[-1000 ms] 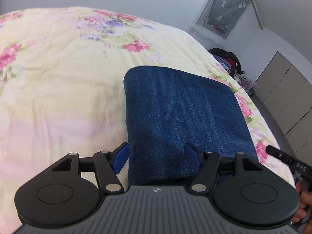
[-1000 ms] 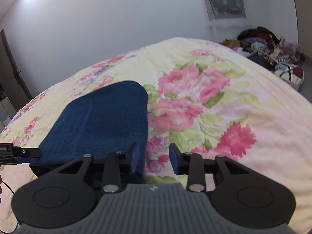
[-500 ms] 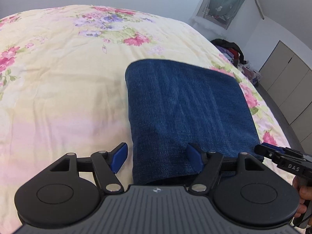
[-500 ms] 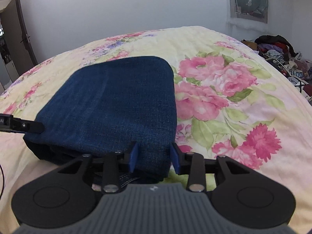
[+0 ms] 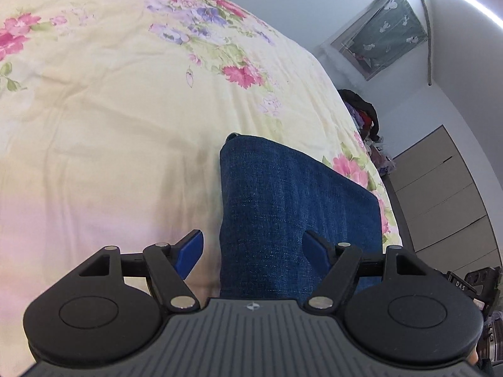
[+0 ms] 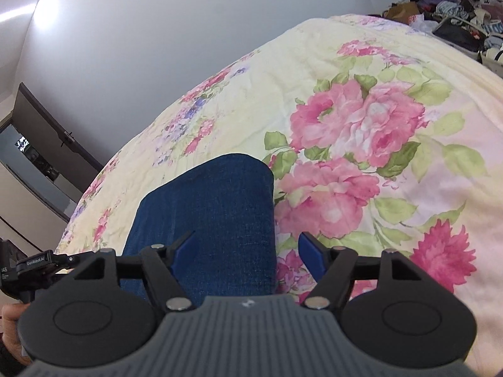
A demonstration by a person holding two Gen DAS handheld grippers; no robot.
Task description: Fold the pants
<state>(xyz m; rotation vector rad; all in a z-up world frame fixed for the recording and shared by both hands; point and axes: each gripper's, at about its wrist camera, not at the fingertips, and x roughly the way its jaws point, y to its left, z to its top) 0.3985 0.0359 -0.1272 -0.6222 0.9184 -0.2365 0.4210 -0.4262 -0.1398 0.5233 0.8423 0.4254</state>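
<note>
Dark blue denim pants [image 5: 292, 210] lie folded into a compact rectangle on the floral bedspread [image 5: 110, 119]. They also show in the right wrist view [image 6: 213, 213]. My left gripper [image 5: 253, 251] is open, its fingers straddling the left near corner of the pants. My right gripper [image 6: 246, 249] is open, straddling the right near corner. Neither holds the cloth. The pants' near edge is hidden behind the gripper bodies.
The bedspread [image 6: 361, 132] spreads wide to the left and far side. A heap of clothes [image 6: 452, 3] lies on the floor beyond the bed. Grey cupboards [image 5: 446, 201] stand at the right, a dark door [image 6: 47, 144] at the left.
My right gripper's jaws have opened wider. Both grippers have tilted and drawn nearer over the near corners of the folded pants; the pants have not changed shape.
</note>
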